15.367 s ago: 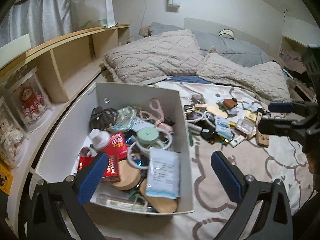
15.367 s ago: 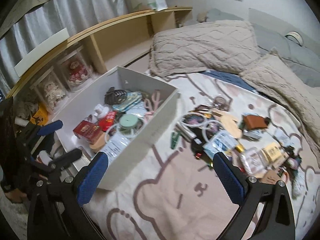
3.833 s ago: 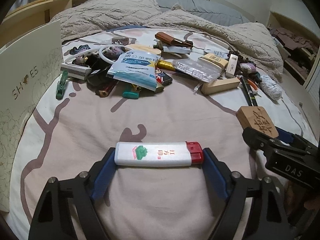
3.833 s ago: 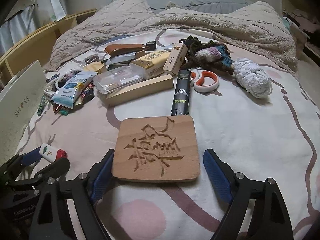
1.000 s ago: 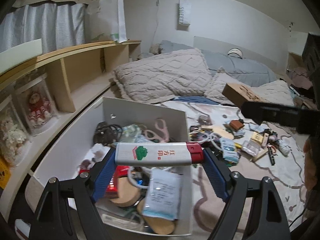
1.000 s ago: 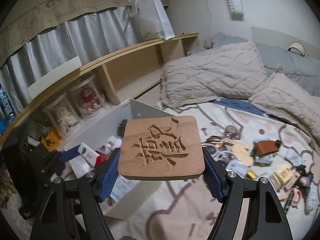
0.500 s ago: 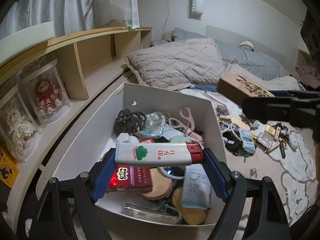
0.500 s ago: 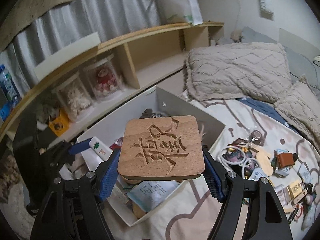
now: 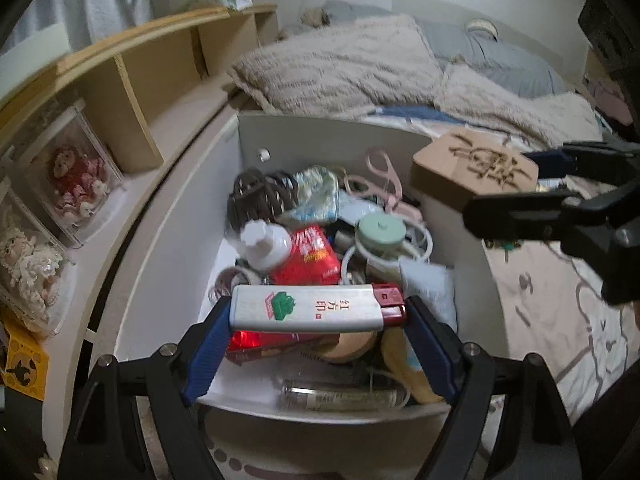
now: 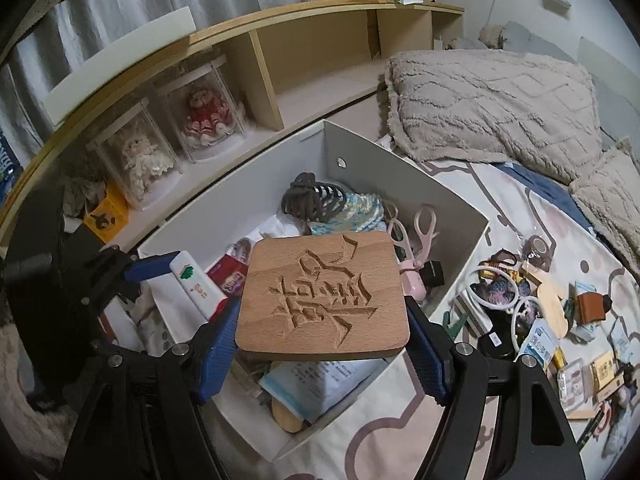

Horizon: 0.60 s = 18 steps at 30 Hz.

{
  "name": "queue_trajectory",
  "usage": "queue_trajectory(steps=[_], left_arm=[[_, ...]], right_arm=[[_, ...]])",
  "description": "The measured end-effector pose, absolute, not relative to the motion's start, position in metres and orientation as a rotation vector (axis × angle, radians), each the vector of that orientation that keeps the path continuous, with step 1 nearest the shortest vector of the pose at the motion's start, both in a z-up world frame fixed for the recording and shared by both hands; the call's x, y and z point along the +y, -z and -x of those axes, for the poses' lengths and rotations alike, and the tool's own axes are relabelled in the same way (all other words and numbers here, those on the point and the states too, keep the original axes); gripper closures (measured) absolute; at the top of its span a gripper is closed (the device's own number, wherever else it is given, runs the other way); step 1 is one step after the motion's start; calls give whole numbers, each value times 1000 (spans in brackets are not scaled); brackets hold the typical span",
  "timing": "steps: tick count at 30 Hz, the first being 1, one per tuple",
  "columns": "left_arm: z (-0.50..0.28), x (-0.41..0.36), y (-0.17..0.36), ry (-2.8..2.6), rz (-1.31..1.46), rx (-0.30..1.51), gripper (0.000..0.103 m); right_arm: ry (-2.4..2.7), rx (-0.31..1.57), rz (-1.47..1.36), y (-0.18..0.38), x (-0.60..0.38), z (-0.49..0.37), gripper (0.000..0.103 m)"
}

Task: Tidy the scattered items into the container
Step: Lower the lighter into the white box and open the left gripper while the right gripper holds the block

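White storage box (image 9: 168, 248) sits on the bed, full of clutter. Left gripper (image 9: 318, 316) clamps a white lighter (image 9: 316, 308) above it; right gripper (image 10: 322, 322) clamps a carved wooden coaster (image 10: 324, 296) over it.

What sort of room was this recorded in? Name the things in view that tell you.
Most likely a bedroom. A bed with a printed sheet carries textured pillows, and a wooden shelf beside it holds dolls in clear cases. A white box of small household items sits on the bed.
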<state>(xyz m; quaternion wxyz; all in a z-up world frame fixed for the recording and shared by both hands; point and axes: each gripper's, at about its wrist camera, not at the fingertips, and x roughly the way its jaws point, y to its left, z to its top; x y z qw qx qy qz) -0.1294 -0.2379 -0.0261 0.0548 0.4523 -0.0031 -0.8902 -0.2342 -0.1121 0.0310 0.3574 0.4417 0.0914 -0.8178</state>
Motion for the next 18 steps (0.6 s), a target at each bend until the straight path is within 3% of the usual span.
queue_trajectory(steps=[9,18], left_arm=[[129,-246,34,2643,-1499,-101,19],[132,-269,36,2583,-1595,-133,19]], right_arm=[[2051,273,-1264,3,-116,238,26],[2041,219,-1272,2,-115,243,26]])
